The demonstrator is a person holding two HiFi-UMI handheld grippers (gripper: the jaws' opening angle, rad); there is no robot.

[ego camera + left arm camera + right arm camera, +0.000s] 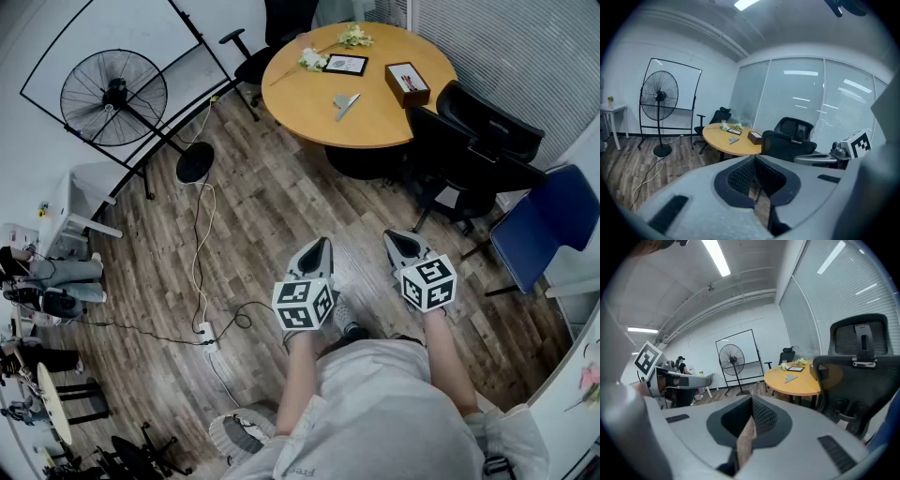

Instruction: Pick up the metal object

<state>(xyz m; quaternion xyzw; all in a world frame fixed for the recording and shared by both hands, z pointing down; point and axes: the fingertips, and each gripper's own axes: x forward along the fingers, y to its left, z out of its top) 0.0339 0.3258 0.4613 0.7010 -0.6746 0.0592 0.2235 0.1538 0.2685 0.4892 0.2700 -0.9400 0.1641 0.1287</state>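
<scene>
While the metal object [345,105] lies on the round table [300,94], the left gripper [318,247] and right gripper [399,242] hang well short of it, jaws closed and empty, since nothing is within reach yet.

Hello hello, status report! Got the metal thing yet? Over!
Both shut and empty, left gripper and right gripper. Not yet: metal object lies on the round table, across the floor. One black chair beside it, not blocking.

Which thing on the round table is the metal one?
The grey metal object, lying flat just in front of the black-framed picture; the brown box sits to its right, the flowers farther back.
</scene>
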